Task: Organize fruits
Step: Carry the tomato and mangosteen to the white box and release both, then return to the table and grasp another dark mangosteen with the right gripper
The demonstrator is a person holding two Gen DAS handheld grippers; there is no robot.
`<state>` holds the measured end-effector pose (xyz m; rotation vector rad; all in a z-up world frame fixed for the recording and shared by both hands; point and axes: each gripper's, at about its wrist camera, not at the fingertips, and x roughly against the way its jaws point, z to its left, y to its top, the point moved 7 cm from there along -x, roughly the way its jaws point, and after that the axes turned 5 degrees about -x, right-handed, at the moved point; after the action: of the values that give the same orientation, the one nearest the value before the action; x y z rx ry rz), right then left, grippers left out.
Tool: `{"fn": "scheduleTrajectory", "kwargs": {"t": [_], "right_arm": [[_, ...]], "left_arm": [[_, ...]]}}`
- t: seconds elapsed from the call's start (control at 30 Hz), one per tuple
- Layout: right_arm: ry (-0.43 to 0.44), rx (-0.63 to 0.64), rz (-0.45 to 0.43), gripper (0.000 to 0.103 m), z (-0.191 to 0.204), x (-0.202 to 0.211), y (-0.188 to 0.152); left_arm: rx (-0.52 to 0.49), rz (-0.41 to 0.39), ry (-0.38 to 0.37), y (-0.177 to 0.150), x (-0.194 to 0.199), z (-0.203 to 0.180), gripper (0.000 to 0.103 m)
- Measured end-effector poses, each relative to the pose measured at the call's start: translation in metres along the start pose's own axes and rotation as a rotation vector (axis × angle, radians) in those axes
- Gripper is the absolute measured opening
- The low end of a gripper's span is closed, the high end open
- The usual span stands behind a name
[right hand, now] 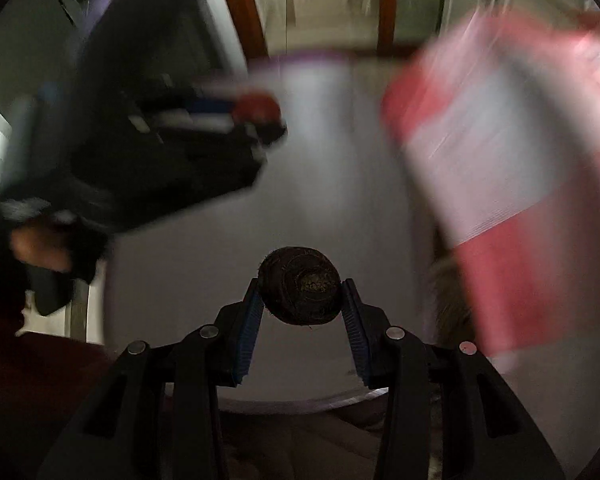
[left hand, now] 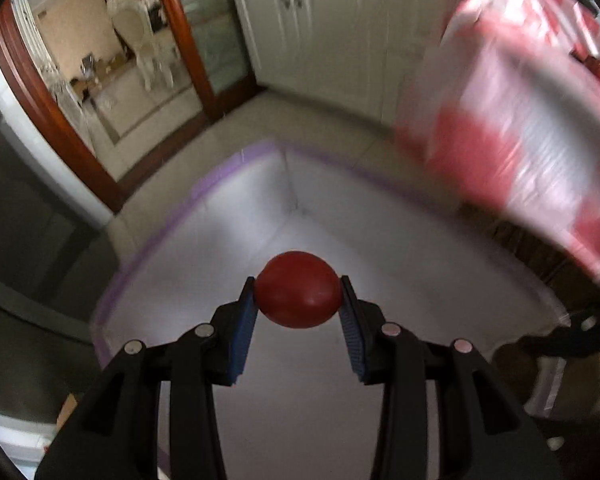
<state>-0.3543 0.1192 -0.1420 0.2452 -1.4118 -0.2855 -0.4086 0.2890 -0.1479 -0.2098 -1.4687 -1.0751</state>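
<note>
The left tongs [left hand: 298, 290] are clamped on a red tomato [left hand: 298, 289], both blue pads [left hand: 244, 332] pressed to its sides, above a white tabletop [left hand: 260, 208] edged in purple tape [left hand: 148, 248]; the right tongs [right hand: 300, 292] are clamped on a dark, rough, round fruit [right hand: 299, 286], its pads likewise touching each flank, over the same white surface; a red-and-white bag [left hand: 512, 120], blurred, fills the right of both views; seen from the right wrist, the left tongs with the tomato lie to the upper left, smeared by motion, with a hand [right hand: 40, 248] behind them; beyond the tabletop stand white cabinets [left hand: 320, 32] and a brown door frame [left hand: 40, 116].
</note>
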Motion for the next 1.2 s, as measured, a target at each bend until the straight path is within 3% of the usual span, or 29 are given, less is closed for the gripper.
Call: {"fn": "scheduleTrajectory", "kwargs": {"t": [0.13, 0.23, 0.37, 0.43, 0.5, 0.53, 0.67, 0.93, 0.97, 1.0, 1.07, 1.1, 1.17, 1.2], "right_arm": [[0.013, -0.02, 0.146, 0.04, 0.003, -0.044, -0.005], [-0.007, -0.01, 0.19, 0.04, 0.008, -0.06, -0.004], [-0.042, 0.018, 0.233, 0.041, 0.015, -0.069, -0.009], [-0.061, 0.031, 0.236, 0.045, 0.018, -0.067, -0.015], [-0.07, 0.051, 0.244, 0.056, 0.025, -0.067, -0.017], [-0.091, 0.07, 0.255, 0.057, 0.026, -0.078, -0.004], [-0.186, 0.155, 0.301, 0.058, 0.034, -0.079, -0.016], [-0.18, 0.155, 0.316, 0.058, 0.041, -0.073, -0.017], [-0.186, 0.15, 0.302, 0.058, 0.039, -0.068, -0.017], [-0.208, 0.14, 0.265, 0.065, 0.037, -0.061, -0.012], [-0.2, 0.092, 0.143, 0.068, 0.03, -0.031, 0.004], [-0.173, 0.067, 0.085, 0.068, 0.03, -0.015, 0.011], [-0.083, 0.006, -0.144, 0.068, 0.028, 0.051, 0.031], [-0.066, -0.003, -0.229, 0.07, 0.026, 0.076, 0.035]], "left_arm": [[0.013, 0.116, 0.007, -0.027, -0.04, 0.001, 0.041], [0.07, 0.208, -0.067, -0.038, -0.058, 0.005, 0.041], [0.088, 0.238, -0.056, -0.041, -0.061, 0.013, 0.043], [0.088, 0.243, -0.056, -0.043, -0.06, 0.014, 0.064], [0.081, 0.244, -0.053, -0.04, -0.058, 0.001, 0.074], [0.071, 0.244, -0.05, -0.04, -0.057, 0.0, 0.076], [0.057, 0.261, -0.045, -0.041, -0.06, -0.005, 0.078], [0.042, 0.297, -0.135, -0.046, -0.049, -0.041, 0.079], [0.052, 0.282, -0.134, -0.043, -0.046, -0.041, 0.079], [0.062, 0.259, -0.127, -0.04, -0.041, -0.039, 0.079], [0.098, 0.122, -0.088, -0.012, -0.013, -0.024, 0.079], [0.125, 0.003, -0.05, 0.009, 0.014, -0.012, 0.079], [0.138, -0.208, -0.001, 0.046, 0.067, 0.001, 0.081], [0.126, -0.352, 0.015, 0.072, 0.107, 0.003, 0.091]]}}
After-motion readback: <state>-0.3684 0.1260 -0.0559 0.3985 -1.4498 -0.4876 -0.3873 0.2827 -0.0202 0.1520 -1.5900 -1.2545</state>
